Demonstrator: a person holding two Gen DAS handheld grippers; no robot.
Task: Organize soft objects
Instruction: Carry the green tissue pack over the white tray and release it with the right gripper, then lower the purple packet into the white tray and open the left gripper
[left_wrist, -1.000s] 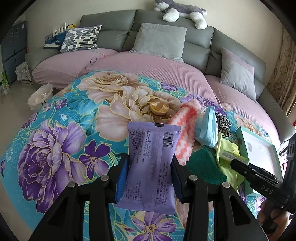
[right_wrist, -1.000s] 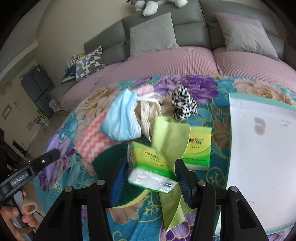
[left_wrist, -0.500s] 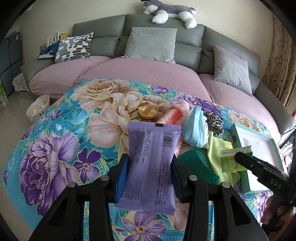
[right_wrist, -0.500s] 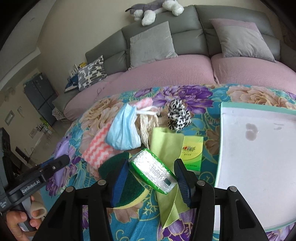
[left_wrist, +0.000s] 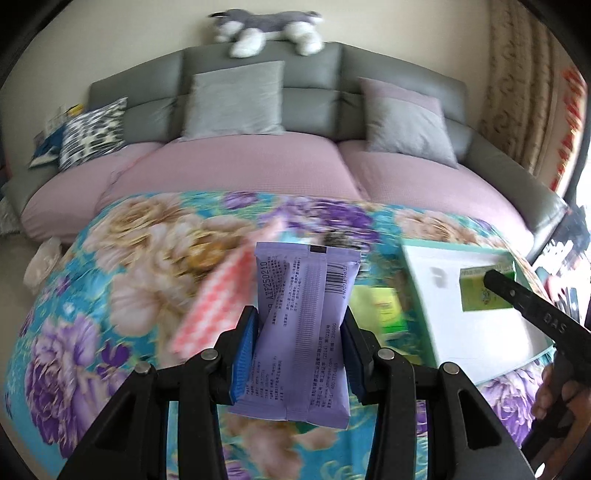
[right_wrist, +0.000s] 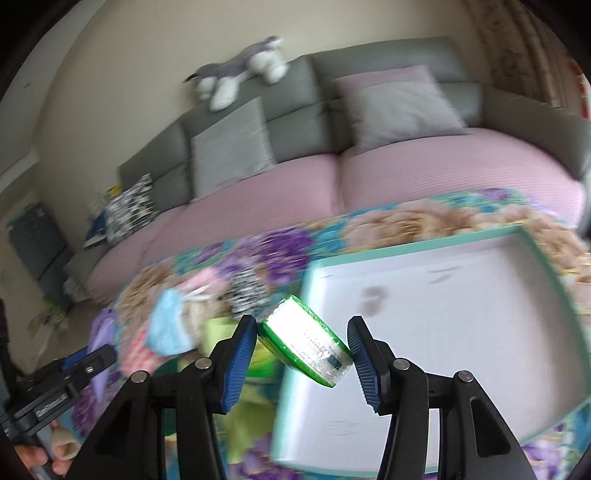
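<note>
Left gripper (left_wrist: 299, 345) clamped purple packet (left_wrist: 301, 325) upright; right gripper (right_wrist: 303, 343) pinched green tissue pack (right_wrist: 306, 341) tilted, tray (right_wrist: 554, 288) at two o'clock, likely drop spot.

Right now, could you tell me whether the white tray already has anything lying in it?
Empty, apparently: the white tray shows only bare floor with a faint stain; the green tissue pack hangs in the right gripper.

Soft daylight is seen throughout; both fisheye views are smeared by motion blur and darkened at the corners.
</note>
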